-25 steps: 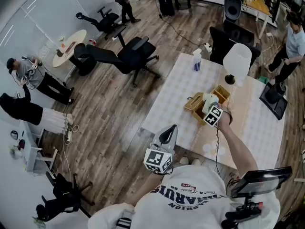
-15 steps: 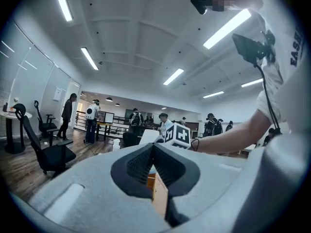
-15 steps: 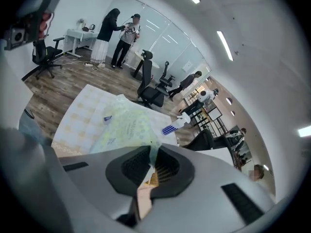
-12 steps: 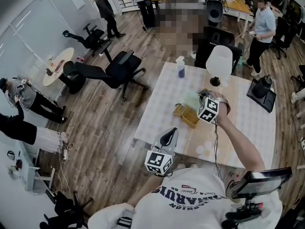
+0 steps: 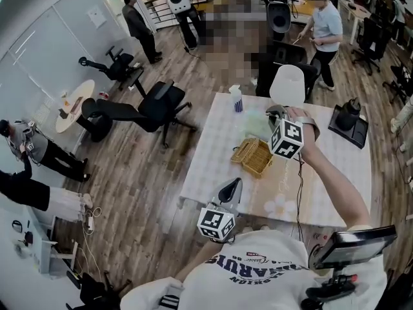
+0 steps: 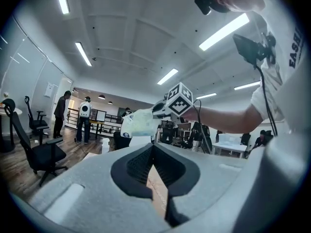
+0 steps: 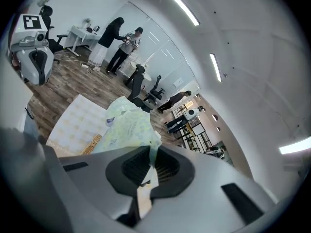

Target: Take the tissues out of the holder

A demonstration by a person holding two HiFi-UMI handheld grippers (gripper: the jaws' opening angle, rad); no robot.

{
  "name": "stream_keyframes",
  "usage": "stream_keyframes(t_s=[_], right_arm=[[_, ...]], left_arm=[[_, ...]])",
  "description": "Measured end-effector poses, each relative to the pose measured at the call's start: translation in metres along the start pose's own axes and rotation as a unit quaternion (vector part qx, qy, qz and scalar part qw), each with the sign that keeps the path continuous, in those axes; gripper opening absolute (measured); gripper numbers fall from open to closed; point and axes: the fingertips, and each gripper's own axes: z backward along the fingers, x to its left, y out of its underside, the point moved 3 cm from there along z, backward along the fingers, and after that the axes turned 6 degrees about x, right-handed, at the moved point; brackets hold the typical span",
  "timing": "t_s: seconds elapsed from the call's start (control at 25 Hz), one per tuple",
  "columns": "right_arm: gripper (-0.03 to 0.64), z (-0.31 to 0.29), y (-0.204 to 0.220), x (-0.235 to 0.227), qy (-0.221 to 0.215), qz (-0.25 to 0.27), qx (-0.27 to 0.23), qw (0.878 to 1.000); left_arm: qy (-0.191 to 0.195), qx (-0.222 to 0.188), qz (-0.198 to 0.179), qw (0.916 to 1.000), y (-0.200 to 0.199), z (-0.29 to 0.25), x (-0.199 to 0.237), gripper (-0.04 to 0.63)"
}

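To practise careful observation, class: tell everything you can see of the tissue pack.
The tissue pack is a soft, pale green, plastic-wrapped packet with fine print, slightly crumpled. The right gripper is shut on one edge and holds it in the air above the table, clear of the wicker holder. Nothing else touches it.
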Motion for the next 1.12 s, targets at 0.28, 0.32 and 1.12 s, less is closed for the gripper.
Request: stream_keyframes(t_s=[0.28, 0.32, 1.12], right_arm=[[0.003, 0.001, -0.003, 0.006, -0.003, -0.008, 0.001, 1.0], [0.003, 0.001, -0.003, 0.007, -0.006, -0.01, 0.002, 1.0], [0.003, 0.025, 0.081, -0.002, 0.025, -0.058, 0.081, 0.995]], left_arm=[[0.011, 0.004, 0.002, 0.9999, 0.002, 0.001, 0.003, 0.003], [0.012, 0.004, 0.002, 0.9999, 0.001, 0.002, 0.003, 0.003], [0.069, 0.017, 0.01, 0.9974, 0.015, -0.021, -0.014, 0.003]])
